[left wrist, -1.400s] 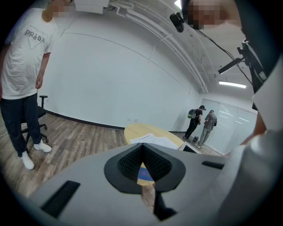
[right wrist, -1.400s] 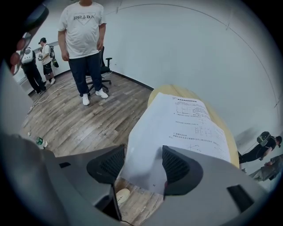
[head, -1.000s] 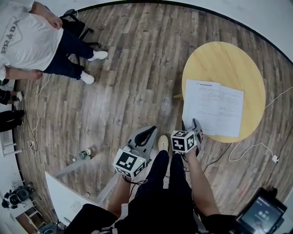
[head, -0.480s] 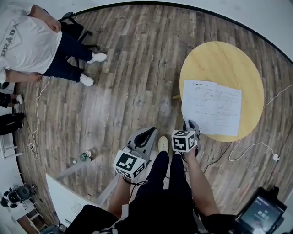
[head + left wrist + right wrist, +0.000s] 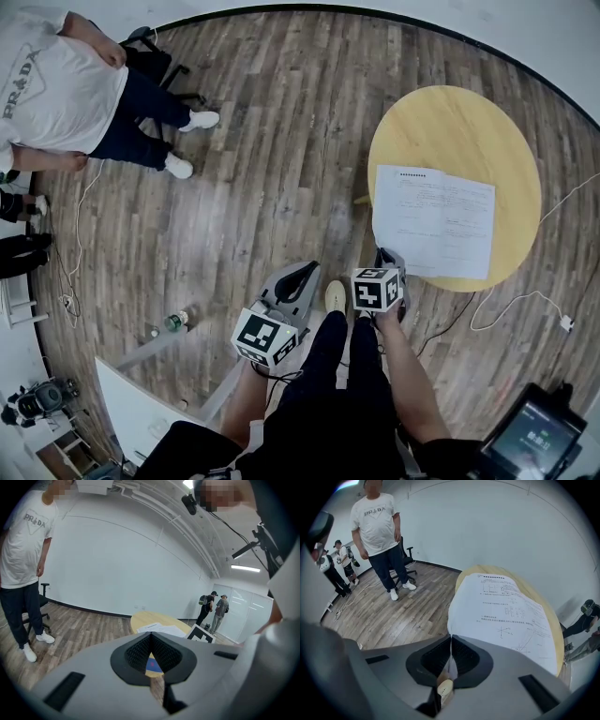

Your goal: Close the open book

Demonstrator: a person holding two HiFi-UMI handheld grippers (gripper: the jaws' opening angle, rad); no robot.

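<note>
Book: lies open and flat, its white printed pages facing up, on the 6 o'clock half of a round yellow table. The corner of the spread at the table's 7 o'clock reaches past the rim.

Right gripper: stands at that same 7 o'clock corner, tilted steeply down. Its jaws are pressed together on the edge of the near page, which runs straight up out of the pinch.

Left gripper: hangs at 9 o'clock of the right one, well apart from the table, over the person's legs. Its jaws meet at the tips with nothing between them.

Surface: the tabletop is bare pale wood beyond the pages, from 9 o'clock round through 12 to 3 o'clock.

Room: a grey-brown plank floor runs to a plain white wall. Taken from the table, a bystander in a white T-shirt and dark trousers stands at 10 o'clock beside a black office chair. A white cable trails over the floor at 5 o'clock. A small bottle lies at 8 o'clock.
</note>
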